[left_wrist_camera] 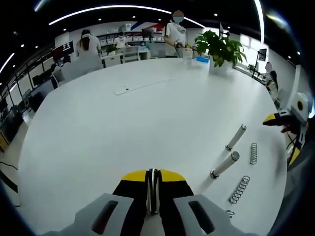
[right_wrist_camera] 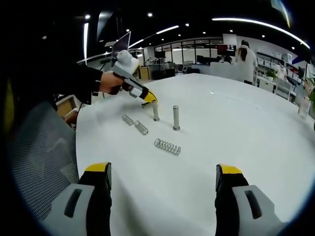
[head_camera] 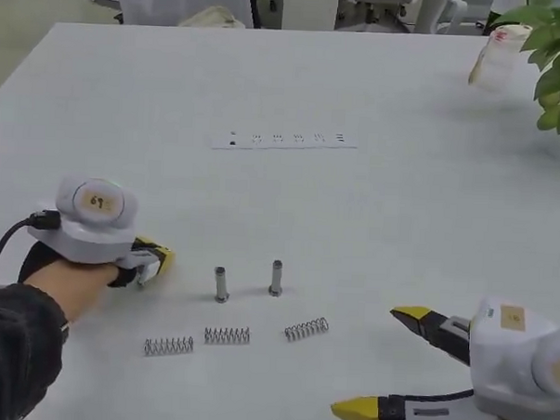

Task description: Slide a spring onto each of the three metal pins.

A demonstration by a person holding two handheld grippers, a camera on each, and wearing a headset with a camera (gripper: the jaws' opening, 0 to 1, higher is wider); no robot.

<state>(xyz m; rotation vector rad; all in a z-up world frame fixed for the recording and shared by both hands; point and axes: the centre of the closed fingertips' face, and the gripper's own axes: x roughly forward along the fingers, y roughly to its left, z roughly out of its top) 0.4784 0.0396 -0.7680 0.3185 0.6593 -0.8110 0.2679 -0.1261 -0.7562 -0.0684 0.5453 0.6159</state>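
Note:
Two metal pins (head_camera: 221,284) (head_camera: 276,277) stand upright on the white table (head_camera: 373,205). Three springs lie in a row in front of them: one on the left (head_camera: 168,346), one in the middle (head_camera: 227,335), one on the right (head_camera: 306,328). My left gripper (head_camera: 157,256) rests on the table left of the pins; in its own view the left gripper (left_wrist_camera: 153,174) is shut on a thin metal pin (left_wrist_camera: 153,191). My right gripper (head_camera: 382,363) is open and empty, to the right of the springs. From the right gripper (right_wrist_camera: 162,172) the nearest spring (right_wrist_camera: 168,146) lies straight ahead.
A flush power strip (head_camera: 283,139) sits in the table beyond the pins. A potted plant (head_camera: 556,55) and a pale cup (head_camera: 499,54) stand at the far right corner. Chairs line the far edge, and people stand in the background (left_wrist_camera: 176,29).

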